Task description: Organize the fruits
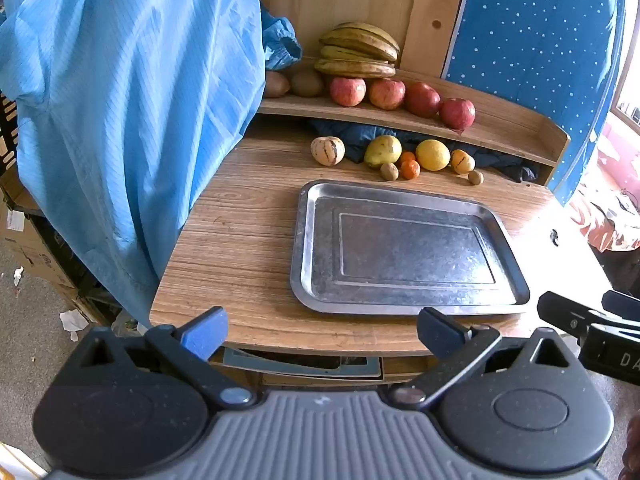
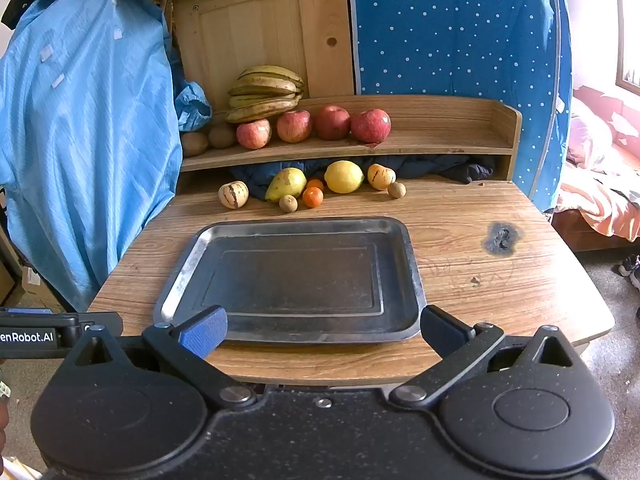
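Fruit (image 2: 343, 176) is lying beyond the tray (image 2: 412, 264) (bare metal); I'm holding left gripper (image 1: 322, 330) and right gripper (image 2: 323, 330) spread wide, gripping nothing.

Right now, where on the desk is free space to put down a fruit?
The metal tray is bare. Desk wood is free right of it, around the burn mark, and in a strip between the tray and the blue coat. It is crowded behind the tray: pear, lemon, oranges and kiwis stand close together.
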Demonstrator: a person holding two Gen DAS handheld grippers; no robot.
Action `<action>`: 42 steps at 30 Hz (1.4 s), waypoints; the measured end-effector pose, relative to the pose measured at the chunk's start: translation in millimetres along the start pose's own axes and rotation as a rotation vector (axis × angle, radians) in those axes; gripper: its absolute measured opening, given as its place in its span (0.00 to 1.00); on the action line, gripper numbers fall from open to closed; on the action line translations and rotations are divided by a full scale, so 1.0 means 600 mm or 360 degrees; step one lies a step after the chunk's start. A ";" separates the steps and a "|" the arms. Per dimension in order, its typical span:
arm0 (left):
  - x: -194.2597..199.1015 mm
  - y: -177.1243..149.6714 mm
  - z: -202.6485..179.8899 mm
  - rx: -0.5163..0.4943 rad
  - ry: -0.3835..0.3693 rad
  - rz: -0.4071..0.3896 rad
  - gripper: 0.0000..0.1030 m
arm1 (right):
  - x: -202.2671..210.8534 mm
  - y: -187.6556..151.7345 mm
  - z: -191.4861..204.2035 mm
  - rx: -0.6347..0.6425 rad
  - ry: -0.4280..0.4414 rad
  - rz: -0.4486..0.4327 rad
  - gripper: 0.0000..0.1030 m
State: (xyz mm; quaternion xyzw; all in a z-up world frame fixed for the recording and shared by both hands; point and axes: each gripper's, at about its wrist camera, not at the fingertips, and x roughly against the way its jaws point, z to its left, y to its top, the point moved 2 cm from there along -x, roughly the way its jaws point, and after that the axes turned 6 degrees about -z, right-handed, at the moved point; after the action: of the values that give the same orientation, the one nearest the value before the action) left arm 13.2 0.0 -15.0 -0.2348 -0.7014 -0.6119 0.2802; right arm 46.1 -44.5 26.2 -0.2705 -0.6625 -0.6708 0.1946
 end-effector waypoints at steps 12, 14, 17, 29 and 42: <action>0.000 0.000 0.000 0.0000 0.0002 0.0003 0.99 | 0.003 -0.001 0.002 0.0000 0.0002 0.0001 0.99; 0.000 0.000 0.000 0.0000 0.0001 0.0003 0.99 | 0.003 -0.001 0.003 0.0001 0.0002 0.0001 0.99; 0.000 0.000 0.000 -0.0001 0.0001 0.0003 0.99 | 0.004 -0.002 0.003 0.0000 0.0002 0.0001 0.99; 0.000 0.000 0.000 0.0000 0.0001 0.0004 0.99 | 0.004 -0.004 0.005 0.0001 0.0001 0.0002 0.99; 0.000 0.000 0.000 0.0000 0.0002 0.0006 0.99 | 0.003 -0.005 0.004 0.0001 0.0001 0.0002 0.99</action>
State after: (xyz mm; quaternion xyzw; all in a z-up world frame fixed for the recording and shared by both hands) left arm 13.3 0.0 -15.1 -0.2358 -0.7008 -0.6114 0.2820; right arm 43.2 -41.7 24.7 -0.2705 -0.6625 -0.6707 0.1953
